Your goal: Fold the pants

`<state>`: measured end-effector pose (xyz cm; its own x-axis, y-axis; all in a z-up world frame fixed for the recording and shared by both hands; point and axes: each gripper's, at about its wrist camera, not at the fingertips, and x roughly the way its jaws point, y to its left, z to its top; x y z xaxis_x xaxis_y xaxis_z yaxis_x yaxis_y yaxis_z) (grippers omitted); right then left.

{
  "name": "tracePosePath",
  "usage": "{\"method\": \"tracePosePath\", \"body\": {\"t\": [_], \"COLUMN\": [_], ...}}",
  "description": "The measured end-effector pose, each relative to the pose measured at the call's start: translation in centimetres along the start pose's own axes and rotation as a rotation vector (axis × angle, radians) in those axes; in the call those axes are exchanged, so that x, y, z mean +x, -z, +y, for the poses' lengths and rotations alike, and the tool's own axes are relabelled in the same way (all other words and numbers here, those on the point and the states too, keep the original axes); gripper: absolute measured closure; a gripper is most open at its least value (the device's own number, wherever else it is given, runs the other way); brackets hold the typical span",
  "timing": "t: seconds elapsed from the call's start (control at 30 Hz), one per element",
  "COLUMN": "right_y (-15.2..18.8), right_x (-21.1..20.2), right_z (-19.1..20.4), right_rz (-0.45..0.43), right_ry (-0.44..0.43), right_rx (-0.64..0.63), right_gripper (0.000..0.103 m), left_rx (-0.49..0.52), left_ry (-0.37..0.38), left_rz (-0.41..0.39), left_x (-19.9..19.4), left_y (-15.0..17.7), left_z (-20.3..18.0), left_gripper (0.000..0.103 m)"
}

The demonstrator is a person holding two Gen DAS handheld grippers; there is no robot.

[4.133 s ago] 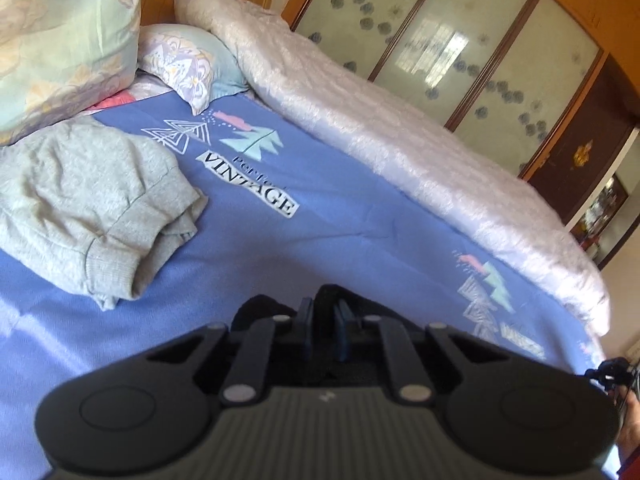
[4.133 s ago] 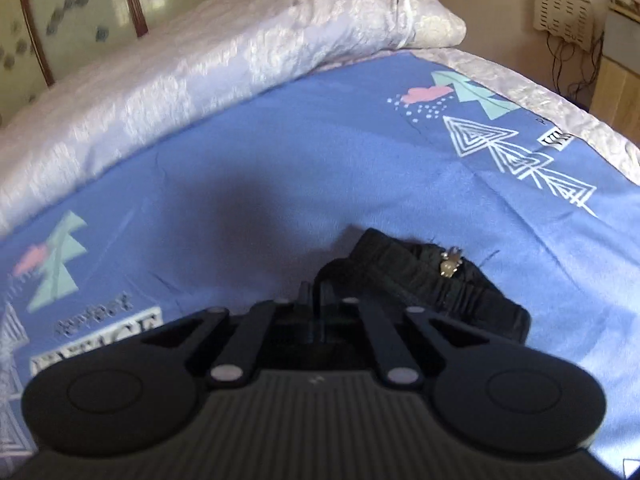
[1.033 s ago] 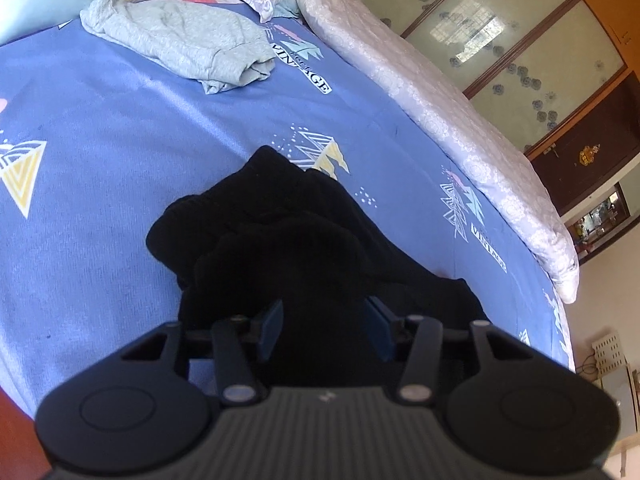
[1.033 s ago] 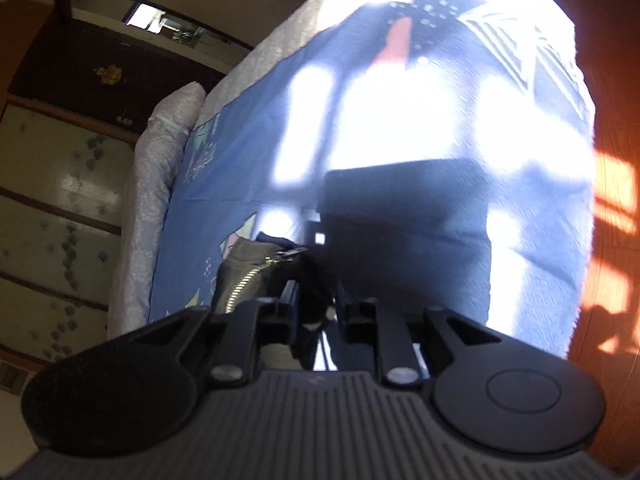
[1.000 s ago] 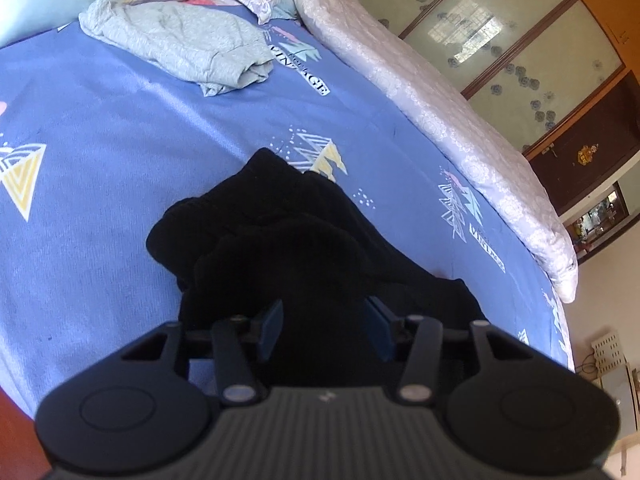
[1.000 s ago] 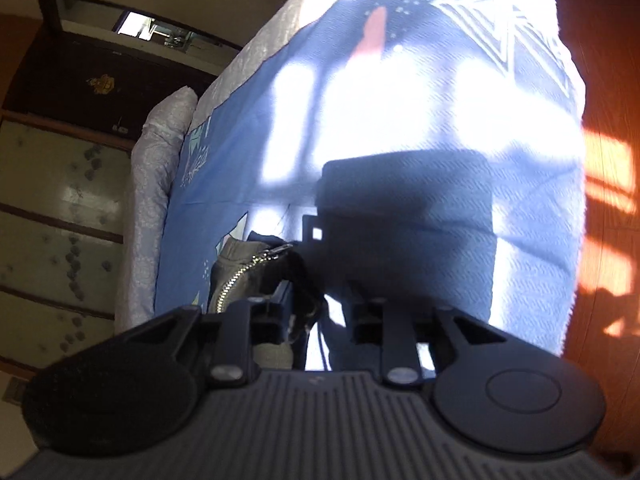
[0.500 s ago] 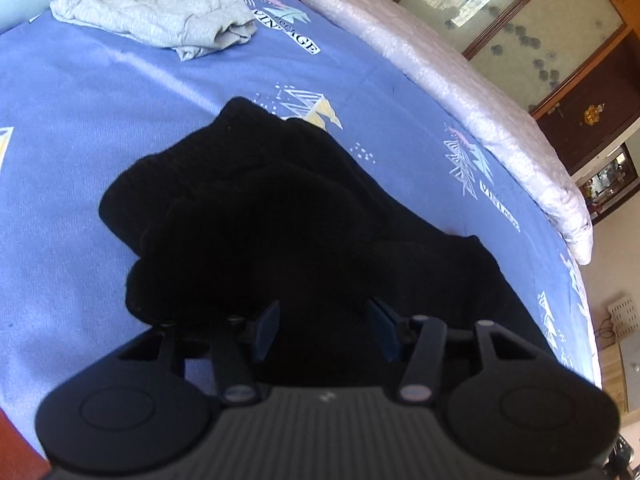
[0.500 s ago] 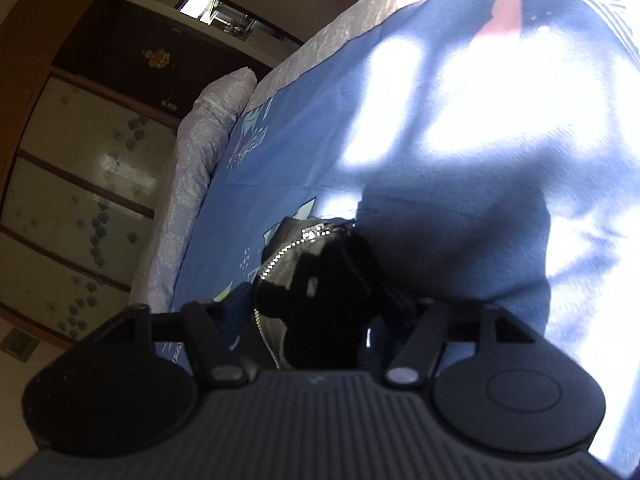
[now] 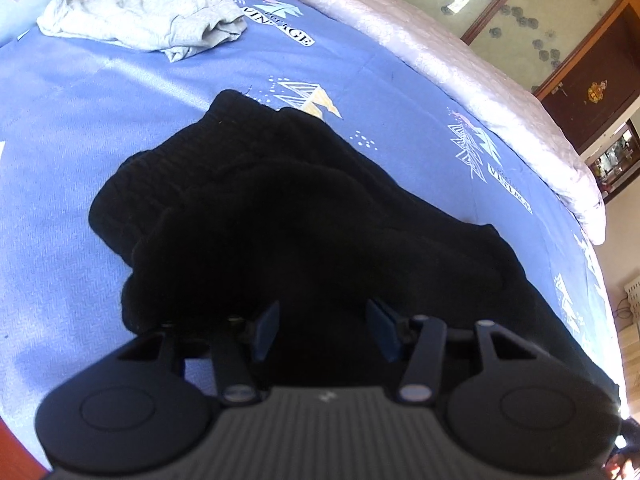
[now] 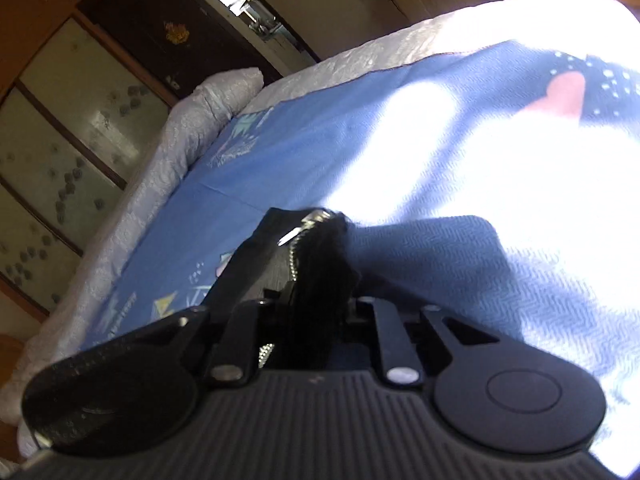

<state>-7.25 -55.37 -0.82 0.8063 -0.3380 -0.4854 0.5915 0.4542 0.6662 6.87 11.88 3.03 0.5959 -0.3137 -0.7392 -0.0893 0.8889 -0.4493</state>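
Left claw (image 9: 324, 326) wide apart, empty, over black pants (image 9: 280, 208); right claw (image 10: 316, 300) seemingly pinching zipper edge; could slip, undoing fold.

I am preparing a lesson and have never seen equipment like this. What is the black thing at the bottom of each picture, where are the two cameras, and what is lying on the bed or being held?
There is no robot here. A person holds a two-finger gripper in each hand, and a fisheye camera on each looks forward along its fingers, so the black body at the bottom is the tool itself.

In the left wrist view, the left gripper has its fingers apart above the black pants, which lie crumpled on the blue printed bedsheet. A grey garment lies further up, and a rolled pale quilt runs along the far side.

In the right wrist view, the right gripper is shut on black fabric of the pants, beside a silver zipper.
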Motion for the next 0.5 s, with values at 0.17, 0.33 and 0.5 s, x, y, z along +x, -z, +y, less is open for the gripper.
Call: {"method": "tracePosePath", "body": {"t": [0.17, 0.33, 0.5], "right_y": [-0.1, -0.3, 1.6], "right_x": [-2.0, -3.8, -6.5], "right_z": [-0.9, 3.1, 11.8], "right_rz": [0.005, 0.021, 0.028], "right_ry": [-0.070, -0.125, -0.278], "right_rx": [0.095, 0.006, -0.209], "right_gripper": [0.075, 0.085, 0.085], "left_rx": [0.015, 0.057, 0.029], "left_ry": [0.037, -0.028, -0.004], "left_rz": [-0.025, 0.008, 0.018], "left_x": [-0.8, 0.9, 1.4], "left_y": [-0.3, -0.5, -0.6], "left_z": [-0.7, -1.4, -1.4], "left_gripper": [0.051, 0.051, 0.049]}}
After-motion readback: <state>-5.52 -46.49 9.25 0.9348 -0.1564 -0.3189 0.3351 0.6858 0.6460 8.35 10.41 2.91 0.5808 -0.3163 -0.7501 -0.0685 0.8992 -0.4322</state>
